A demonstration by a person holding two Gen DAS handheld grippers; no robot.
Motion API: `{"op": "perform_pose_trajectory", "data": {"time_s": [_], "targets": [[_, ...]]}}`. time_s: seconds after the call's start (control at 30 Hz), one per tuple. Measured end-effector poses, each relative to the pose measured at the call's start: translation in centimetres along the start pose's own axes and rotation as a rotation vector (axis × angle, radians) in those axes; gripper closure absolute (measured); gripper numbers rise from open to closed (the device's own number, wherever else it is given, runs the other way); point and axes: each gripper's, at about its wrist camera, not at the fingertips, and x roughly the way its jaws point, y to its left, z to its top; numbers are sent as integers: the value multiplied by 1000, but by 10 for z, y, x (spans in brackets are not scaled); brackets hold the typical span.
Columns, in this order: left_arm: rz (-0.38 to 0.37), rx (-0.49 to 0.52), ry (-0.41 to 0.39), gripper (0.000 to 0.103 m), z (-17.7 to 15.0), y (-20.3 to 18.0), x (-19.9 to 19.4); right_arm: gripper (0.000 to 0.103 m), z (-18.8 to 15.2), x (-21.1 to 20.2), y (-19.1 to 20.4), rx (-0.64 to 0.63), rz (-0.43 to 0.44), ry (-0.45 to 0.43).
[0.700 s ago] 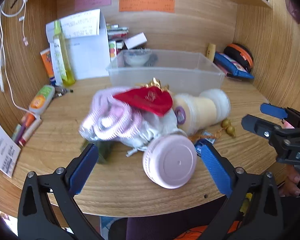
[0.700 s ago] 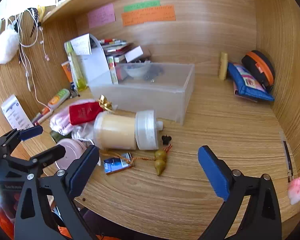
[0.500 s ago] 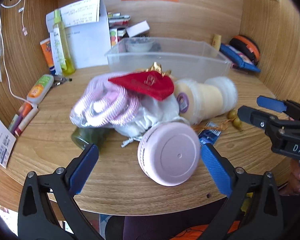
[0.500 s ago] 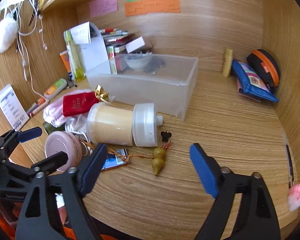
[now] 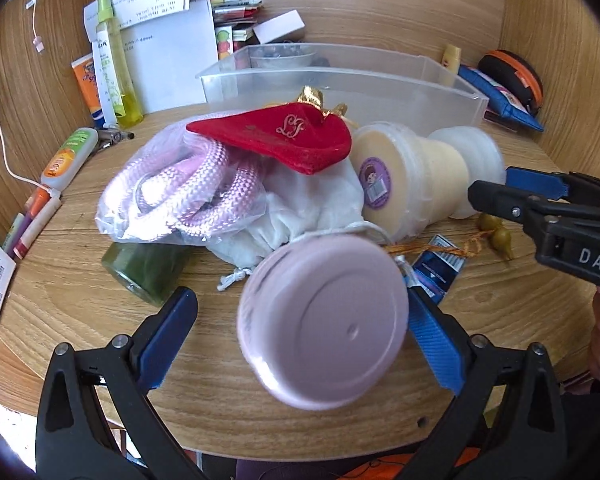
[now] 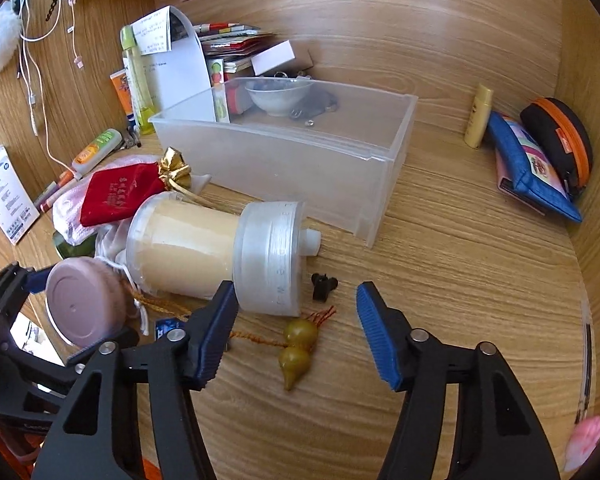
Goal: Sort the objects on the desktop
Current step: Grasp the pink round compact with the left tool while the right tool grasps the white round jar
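A pile of objects lies on the wooden desk before a clear plastic bin (image 5: 380,84) (image 6: 300,148). A pink round jar (image 5: 324,328) (image 6: 84,308) sits between the fingers of my open left gripper (image 5: 300,332), nearer the right finger. A cream cylinder with a clear cap (image 5: 420,176) (image 6: 220,248) lies on its side. A red pouch (image 5: 284,140) (image 6: 120,192) rests on bagged pink rope (image 5: 180,196). My right gripper (image 6: 296,332) is open over a gourd charm (image 6: 296,348) beside the cylinder's cap.
A green jar (image 5: 148,268) lies under the rope bag. A white bowl (image 6: 280,96) sits in the bin. Bottles, papers and tubes crowd the back left. A blue pouch (image 6: 528,164) and an orange-trimmed case (image 6: 560,136) lie at the back right. A small black clip (image 6: 324,284) lies near the cap.
My left gripper has moved in around the pink jar. My right gripper has moved forward and down toward the gourd charm and narrowed somewhat.
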Motion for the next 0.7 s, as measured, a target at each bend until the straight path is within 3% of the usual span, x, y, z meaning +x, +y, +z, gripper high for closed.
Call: {"op": "perform_pose_trajectory", "data": {"time_s": [0.27, 0.33, 0.43, 0.67, 0.7], "targets": [[-1, 0, -2, 0, 2, -1, 10, 50, 8, 8, -5, -17, -13, 15], [9, 1, -10, 0, 3, -1, 10, 56, 9, 12, -6, -23, -13, 24], [-6, 3, -11, 11, 3, 0, 8, 67, 8, 21, -6, -20, 9, 49], [2, -1, -19, 32, 6, 3, 5, 71, 9, 28, -3, -35, 7, 51], [6, -3, -22, 35, 7, 3, 5, 76, 9, 27, -4, -32, 15, 49]]}}
